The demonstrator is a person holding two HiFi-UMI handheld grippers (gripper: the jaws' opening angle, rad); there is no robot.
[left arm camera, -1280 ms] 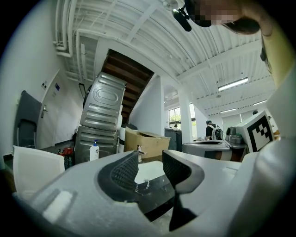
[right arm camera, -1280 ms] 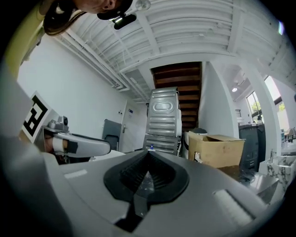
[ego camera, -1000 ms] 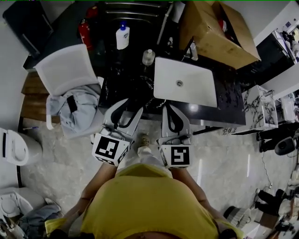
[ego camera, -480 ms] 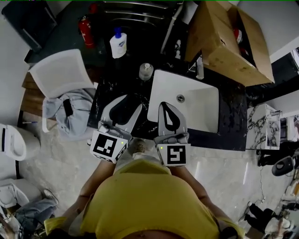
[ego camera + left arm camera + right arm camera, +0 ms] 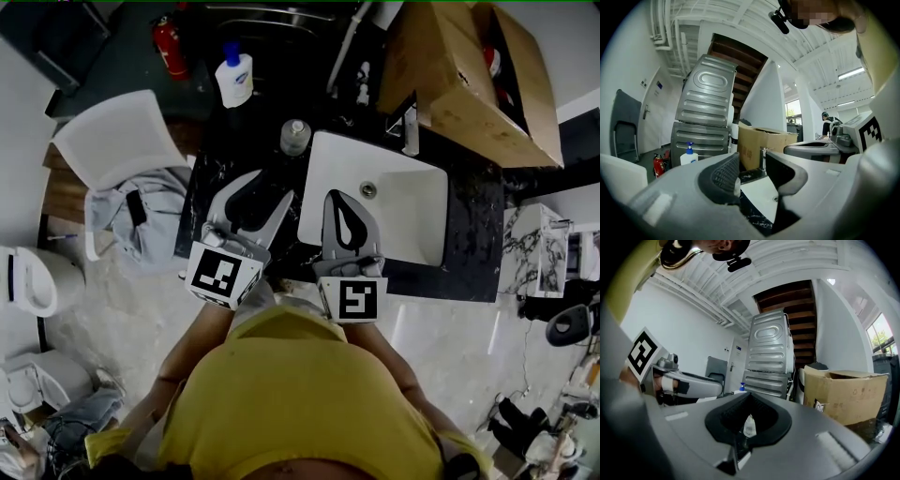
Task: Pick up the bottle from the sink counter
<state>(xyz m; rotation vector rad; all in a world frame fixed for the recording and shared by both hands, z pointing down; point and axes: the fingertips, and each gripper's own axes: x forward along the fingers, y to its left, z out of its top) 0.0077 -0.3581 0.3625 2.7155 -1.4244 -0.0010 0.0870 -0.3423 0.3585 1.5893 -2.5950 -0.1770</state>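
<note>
A small clear bottle stands on the black marble counter, just left of the white sink. My left gripper hovers over the counter's front, a short way in front of the bottle. Its jaws are opening and nothing is between them. In the left gripper view the left gripper points at the sink's corner. My right gripper is shut and empty over the sink's left edge. In the right gripper view the bottle shows through the hole behind the closed tips.
A white pump bottle with a blue top and a red fire extinguisher stand farther back. An open cardboard box sits behind the sink by the faucet. A white chair with clothes is at the left.
Both grippers have moved forward from the counter's front edge to over the counter and the sink, nearer the small bottle. The left jaws look slightly wider.
</note>
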